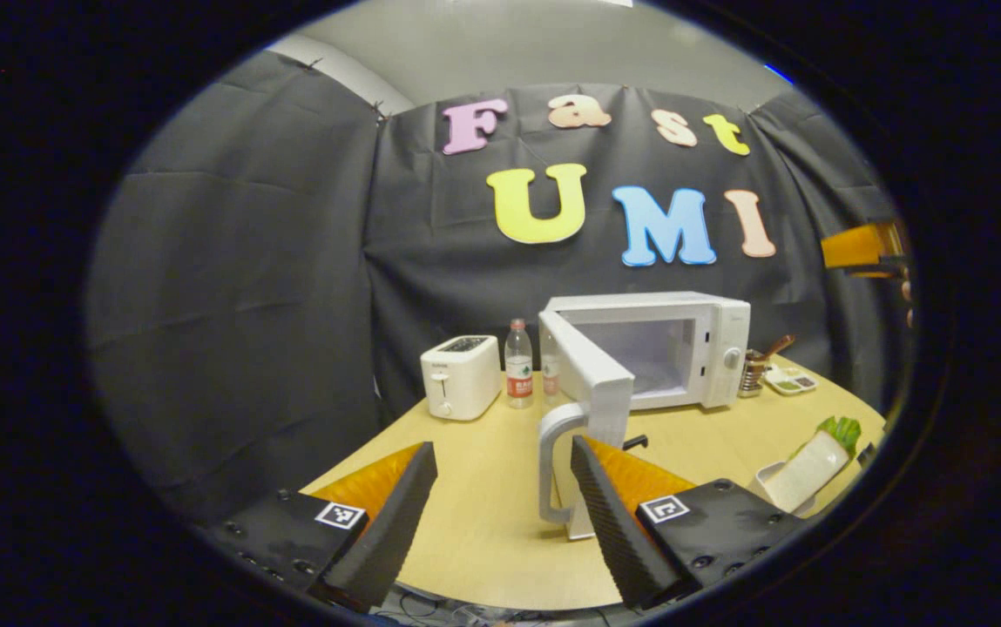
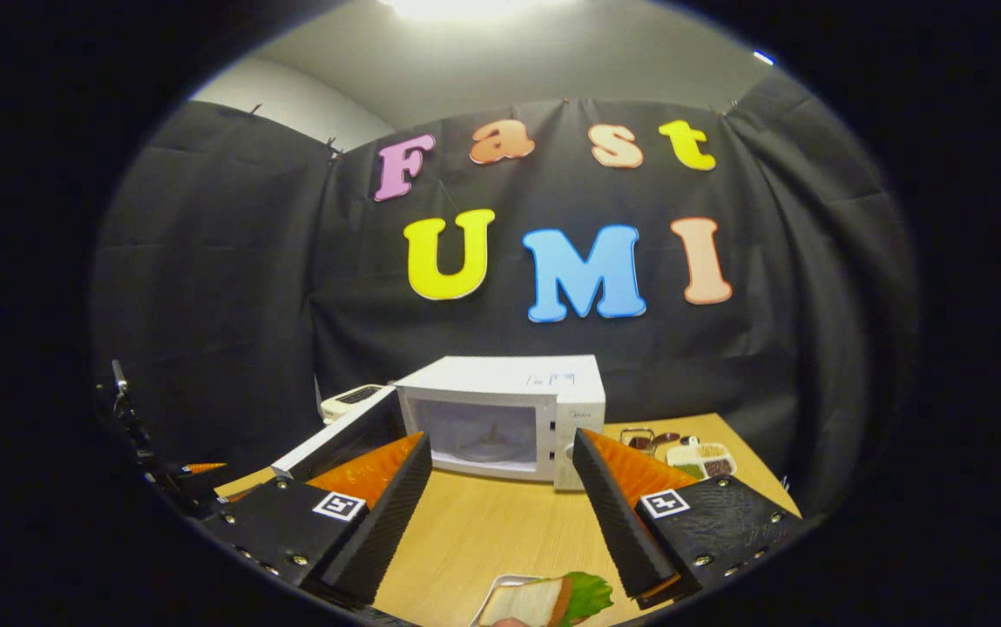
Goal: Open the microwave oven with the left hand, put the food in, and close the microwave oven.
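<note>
The white microwave (image 1: pixel 709 348) stands at the back of the wooden table with its door (image 1: pixel 591 374) swung open toward me. The door's grey handle (image 1: pixel 550 461) sits just inside the tip of my right finger. My left gripper (image 1: pixel 504 514) is open and holds nothing. A sandwich with lettuce (image 1: pixel 814 461) lies in a white dish at the right. In the right gripper view, the sandwich (image 2: pixel 544 601) lies low between the open fingers of my right gripper (image 2: pixel 500 514), apart from them. The microwave (image 2: pixel 578 409) is ahead, its cavity (image 2: pixel 478 435) showing.
A white toaster (image 1: pixel 461 376) and a water bottle (image 1: pixel 518 364) stand left of the microwave. A jar with a spoon (image 1: pixel 757 366) and a divided condiment tray (image 1: pixel 792 380) sit to its right. The table's rounded front edge (image 1: pixel 500 601) is close below.
</note>
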Available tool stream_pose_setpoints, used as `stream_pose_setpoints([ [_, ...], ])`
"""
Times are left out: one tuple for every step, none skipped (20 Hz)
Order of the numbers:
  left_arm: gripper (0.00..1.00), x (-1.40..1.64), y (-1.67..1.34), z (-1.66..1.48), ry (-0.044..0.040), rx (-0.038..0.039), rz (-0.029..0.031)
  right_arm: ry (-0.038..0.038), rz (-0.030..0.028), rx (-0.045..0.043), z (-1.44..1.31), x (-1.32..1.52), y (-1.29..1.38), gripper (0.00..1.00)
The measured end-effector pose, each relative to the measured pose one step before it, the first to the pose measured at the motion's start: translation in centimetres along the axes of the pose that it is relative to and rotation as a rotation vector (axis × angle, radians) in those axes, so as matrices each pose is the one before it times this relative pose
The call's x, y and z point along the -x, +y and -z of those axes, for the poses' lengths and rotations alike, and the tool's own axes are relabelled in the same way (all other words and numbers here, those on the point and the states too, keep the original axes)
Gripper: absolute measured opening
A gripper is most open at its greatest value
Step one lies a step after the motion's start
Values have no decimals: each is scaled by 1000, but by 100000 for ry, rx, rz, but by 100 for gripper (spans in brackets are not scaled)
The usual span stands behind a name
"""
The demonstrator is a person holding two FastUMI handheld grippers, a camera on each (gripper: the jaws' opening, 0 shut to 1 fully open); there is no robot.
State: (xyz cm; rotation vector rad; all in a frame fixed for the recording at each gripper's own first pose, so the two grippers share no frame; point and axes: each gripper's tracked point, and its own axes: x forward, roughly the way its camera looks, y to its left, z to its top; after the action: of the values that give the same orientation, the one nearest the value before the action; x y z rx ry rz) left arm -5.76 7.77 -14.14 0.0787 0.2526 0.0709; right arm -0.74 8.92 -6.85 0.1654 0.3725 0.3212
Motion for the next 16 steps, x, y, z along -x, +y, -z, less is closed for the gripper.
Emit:
stream_pose_setpoints([
  [99, 937, -473, -1255, -2005, 300, -1766, 4609, -683, -3742, 1041, 15, -993, 99],
  [100, 731, -575, -1331, -2259, 440, -1469, 4488, -921, -3305, 1051, -27, -1009, 99],
  [100, 685, -702, -1236, -2469, 372, -1120, 5000, -1016, -3029, 1084, -146, -917, 100],
  [100, 658, -629, -1374, -2372, 363, -1276, 5213, -1336, -3162, 1233, -240, -940, 100],
  [98, 697, -652, -1325, -2320, 511, -937, 5666, -1585, -3080, 1144, -312, -751, 100],
  [96, 643, -676, -1230, -2111, 594, -915, 6172, -1269, -2271, 1489, -144, -775, 100],
  [97, 628, -624, -1030, -2249, 427, -743, 5179, -685, -2092, 1048, -225, -938, 100],
  [98, 569, -589, -968, -1716, 34, -769, 5119, -826, -1756, 1149, -215, -827, 100],
  [99, 470, -528, -441, -1027, -378, -937, 5739, -1085, -1875, 1300, -332, -546, 100],
  [99, 446, -475, -396, -591, -320, -977, 5505, -950, -1776, 1243, -370, -577, 100],
  [99, 326, -420, -170, -544, -137, -796, 5060, -1200, -1744, 1143, -407, -519, 100],
  [100, 412, -264, -121, -155, -324, -1115, 4550, -882, -1775, 1014, -273, -486, 100],
  [99, 342, -179, 9, 72, -452, -1317, 4273, -1062, -1982, 871, -364, -306, 97],
  [100, 378, -127, -156, -97, -310, -1068, 3785, -1219, -1986, 923, -291, -278, 97],
  [100, 404, -167, 88, 84, -141, -986, 3483, -779, -1913, 882, -304, -326, 97],
  [100, 357, -71, -24, 233, -180, -976, 3227, -1114, -2032, 939, -333, -127, 97],
])
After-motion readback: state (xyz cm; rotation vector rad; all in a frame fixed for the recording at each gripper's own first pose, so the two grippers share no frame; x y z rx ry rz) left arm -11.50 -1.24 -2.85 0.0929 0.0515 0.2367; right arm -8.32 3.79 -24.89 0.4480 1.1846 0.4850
